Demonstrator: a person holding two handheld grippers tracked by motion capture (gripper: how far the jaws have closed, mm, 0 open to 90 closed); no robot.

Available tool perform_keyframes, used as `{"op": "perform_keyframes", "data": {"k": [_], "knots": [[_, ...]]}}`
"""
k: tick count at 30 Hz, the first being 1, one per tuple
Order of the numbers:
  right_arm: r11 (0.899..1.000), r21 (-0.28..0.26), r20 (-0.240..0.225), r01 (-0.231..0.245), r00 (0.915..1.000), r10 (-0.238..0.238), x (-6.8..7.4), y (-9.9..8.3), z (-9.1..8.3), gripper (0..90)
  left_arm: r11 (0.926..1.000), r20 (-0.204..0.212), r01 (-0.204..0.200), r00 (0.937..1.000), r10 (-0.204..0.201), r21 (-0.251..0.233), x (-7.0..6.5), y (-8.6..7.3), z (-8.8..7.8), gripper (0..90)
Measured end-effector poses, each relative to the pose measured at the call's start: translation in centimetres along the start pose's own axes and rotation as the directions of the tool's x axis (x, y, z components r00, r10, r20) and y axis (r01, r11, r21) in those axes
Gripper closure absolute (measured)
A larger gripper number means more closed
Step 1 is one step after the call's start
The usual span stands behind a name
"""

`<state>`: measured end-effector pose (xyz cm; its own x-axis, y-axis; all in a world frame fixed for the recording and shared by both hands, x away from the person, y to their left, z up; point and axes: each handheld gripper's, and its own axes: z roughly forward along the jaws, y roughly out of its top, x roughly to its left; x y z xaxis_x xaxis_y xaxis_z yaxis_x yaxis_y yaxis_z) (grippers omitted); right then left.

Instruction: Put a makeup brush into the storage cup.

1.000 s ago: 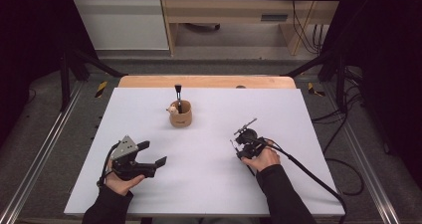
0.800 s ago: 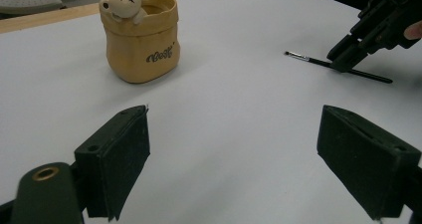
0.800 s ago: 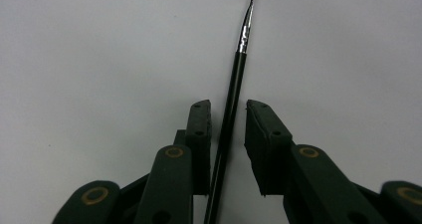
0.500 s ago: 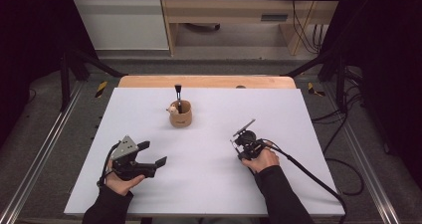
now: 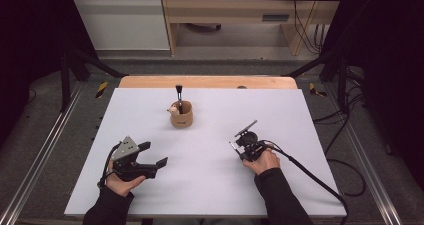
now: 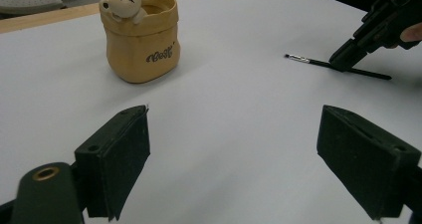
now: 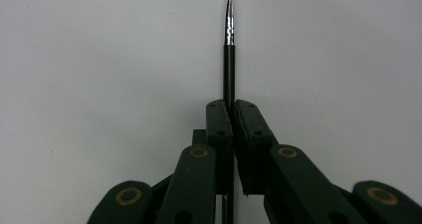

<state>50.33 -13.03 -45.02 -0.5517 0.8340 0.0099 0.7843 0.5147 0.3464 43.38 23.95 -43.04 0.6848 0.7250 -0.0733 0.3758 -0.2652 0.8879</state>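
Observation:
A thin black brush (image 7: 229, 69) with a silver ferrule lies on the white table top. My right gripper (image 7: 231, 104) is shut on its handle; its jaws have just been closing with the brush between them. The left gripper view shows the same brush (image 6: 318, 63) flat under the right gripper (image 6: 348, 55). The right gripper (image 5: 239, 147) sits right of centre. My left gripper (image 5: 156, 154) rests at the near left, open and empty, its jaws (image 6: 234, 134) wide apart. A tan cup (image 5: 181, 116) with a bear figure (image 6: 122, 0) holds another black brush (image 5: 178, 92).
The white table top (image 5: 210, 185) ends in a wooden strip (image 5: 207, 81) at the far side. Metal frame rails run along both sides. The right gripper's cable (image 5: 310, 177) trails off to the near right.

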Motion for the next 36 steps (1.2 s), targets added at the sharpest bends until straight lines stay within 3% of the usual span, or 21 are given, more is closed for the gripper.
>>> {"op": "perform_keyframes", "data": {"k": [9, 19, 31, 36], "knots": [[1.0, -0.017, -0.013, -0.004, 0.9999, 0.004, 0.0, -0.1, -0.1, 85.8, 1.0, -0.001, 0.002, 1.0, -0.002, 0.0, 0.0, 0.0, 0.0, 12.7], [0.996, -0.088, -0.044, 0.005, 0.999, -0.009, 0.1, -0.4, -1.7, 85.8, 1.0, 0.001, 0.006, 1.0, -0.006, -0.005, 0.0, 0.1, -0.1, 12.8], [0.982, -0.188, -0.069, 0.019, 0.9971, -0.032, 0.6, -1.2, -3.0, 85.8, 1.0, 0.003, 0.005, 1.0, -0.005, -0.008, -0.1, 0.1, -0.2, 12.8], [0.97, -0.241, -0.084, 0.027, 0.9953, -0.048, 1.0, -1.6, -3.6, 85.8, 0.9999, 0.005, 0.006, 1.0, -0.006, -0.011, -0.1, 0.2, -0.2, 12.8]]}}
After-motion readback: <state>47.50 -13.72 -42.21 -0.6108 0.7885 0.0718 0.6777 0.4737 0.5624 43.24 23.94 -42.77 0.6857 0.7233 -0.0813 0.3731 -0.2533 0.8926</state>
